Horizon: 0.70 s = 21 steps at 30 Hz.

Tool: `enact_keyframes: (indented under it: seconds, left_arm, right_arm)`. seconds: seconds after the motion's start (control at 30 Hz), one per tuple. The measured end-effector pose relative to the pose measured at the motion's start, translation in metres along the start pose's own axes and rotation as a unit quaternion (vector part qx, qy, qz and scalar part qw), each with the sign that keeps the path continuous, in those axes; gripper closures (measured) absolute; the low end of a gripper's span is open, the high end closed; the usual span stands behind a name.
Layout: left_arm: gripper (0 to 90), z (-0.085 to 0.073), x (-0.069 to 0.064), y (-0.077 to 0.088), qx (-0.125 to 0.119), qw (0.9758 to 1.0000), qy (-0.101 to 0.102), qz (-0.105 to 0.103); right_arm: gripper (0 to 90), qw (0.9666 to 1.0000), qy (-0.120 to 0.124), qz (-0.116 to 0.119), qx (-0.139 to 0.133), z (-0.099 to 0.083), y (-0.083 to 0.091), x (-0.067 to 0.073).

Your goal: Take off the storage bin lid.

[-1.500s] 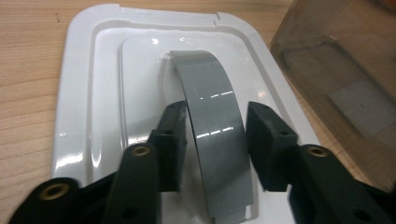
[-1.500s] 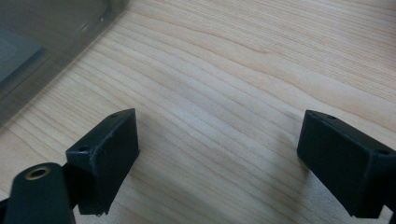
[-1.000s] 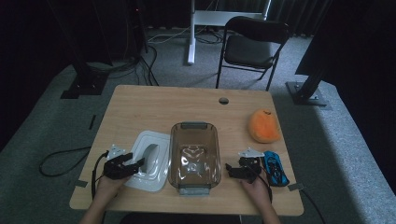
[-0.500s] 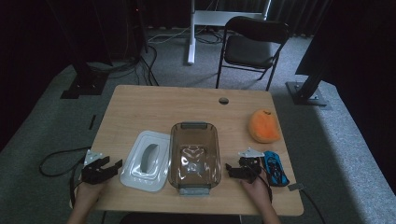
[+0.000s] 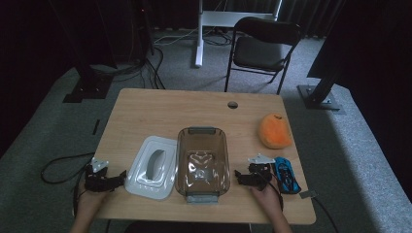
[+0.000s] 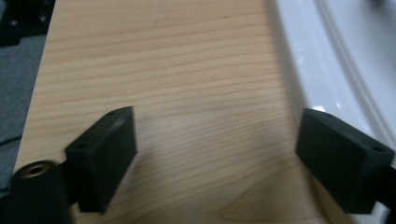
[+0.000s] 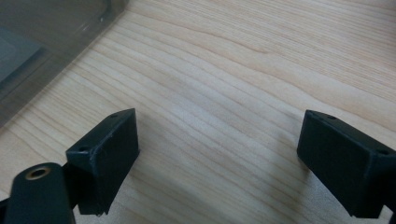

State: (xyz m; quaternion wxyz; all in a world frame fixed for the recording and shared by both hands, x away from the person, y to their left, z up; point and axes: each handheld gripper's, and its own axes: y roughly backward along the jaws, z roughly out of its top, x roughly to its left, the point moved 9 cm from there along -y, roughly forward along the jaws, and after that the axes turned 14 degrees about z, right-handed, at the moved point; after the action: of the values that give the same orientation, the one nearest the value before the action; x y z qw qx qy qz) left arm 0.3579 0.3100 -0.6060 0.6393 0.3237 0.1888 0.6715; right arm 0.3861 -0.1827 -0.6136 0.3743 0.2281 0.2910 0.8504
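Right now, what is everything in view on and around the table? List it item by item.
table: 1, light wood, centre of the high view
clear container: 1, brownish see-through, near middle of the table
white lid: 1, white, flat on the table just left of the container
orange soft toy: 1, orange, right side of the table
blue toy car: 1, blue, near right edge
folding chair: 1, black, on the floor beyond the table
left gripper: 1, black, open, nothing between its jaws, beside the lid's left edge
right gripper: 1, black, open over bare wood, between container and car
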Motion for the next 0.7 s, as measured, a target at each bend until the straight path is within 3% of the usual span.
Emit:
enact_keyframes:
  seconds: [0.17, 0.7]
  left_arm:
    - [9.2, -0.004, -0.005, -0.002, 0.012, 0.9998, -0.006, -0.013]
    - [6.0, -0.005, -0.02, 0.004, 0.011, 0.9986, -0.015, -0.05]
  right_arm:
    - [11.9, 1.0, 0.0, 0.0, 0.0, 0.0, 0.0, 0.0]
    - [11.8, 1.0, 0.001, 0.001, 0.0, 0.0, 0.0, 0.0]
